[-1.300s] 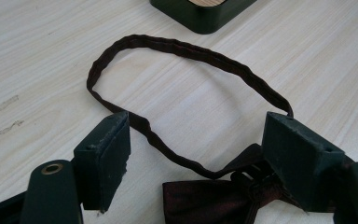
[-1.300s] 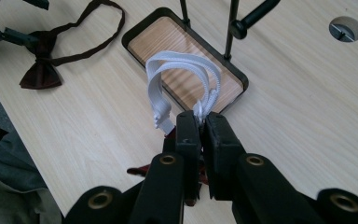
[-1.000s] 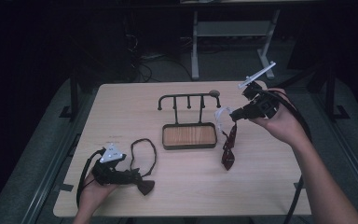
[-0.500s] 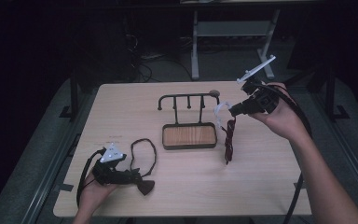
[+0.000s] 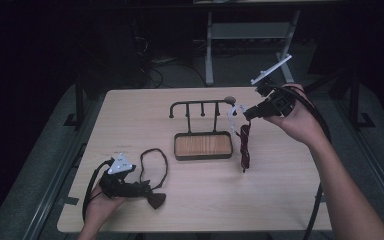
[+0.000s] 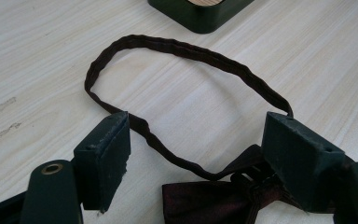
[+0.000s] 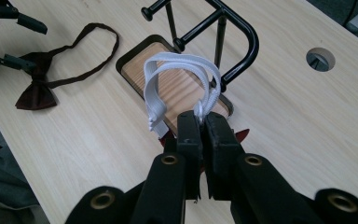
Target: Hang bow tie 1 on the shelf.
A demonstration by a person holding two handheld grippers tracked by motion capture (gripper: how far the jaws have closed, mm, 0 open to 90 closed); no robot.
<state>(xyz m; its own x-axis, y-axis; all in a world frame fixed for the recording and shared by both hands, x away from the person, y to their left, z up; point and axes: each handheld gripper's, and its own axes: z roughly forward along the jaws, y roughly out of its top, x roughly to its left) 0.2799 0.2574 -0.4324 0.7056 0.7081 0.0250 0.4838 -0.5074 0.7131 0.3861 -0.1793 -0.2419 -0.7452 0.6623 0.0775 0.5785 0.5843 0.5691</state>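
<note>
High view: light wood table (image 5: 280, 200). At centre stands a black metal rack (image 5: 200, 107) on a dark tray base with a wooden inlay (image 5: 203, 145). Right gripper (image 5: 244, 114), at 2 o'clock from the base and raised above the table, has its jaws pressed together on the white strap (image 5: 235, 112) of a dark red tie (image 5: 244, 145), which hangs down just beside the base's right end; whether its lower tip touches the table is hard to tell.

Right gripper view: the white strap (image 7: 182, 70) loops up from between the closed jaws, near the curved end of the rack (image 7: 242, 42). The red fabric is mostly hidden behind the jaws.

Left gripper (image 5: 150, 192) sits at 7 o'clock near the table edge, jaws wide apart.

Left gripper view: a dark brown bow tie (image 6: 214, 200) lies flat between the spread pads, its lower part cut off by the frame; its band (image 6: 168, 46) makes an oval loop toward the base.
</note>
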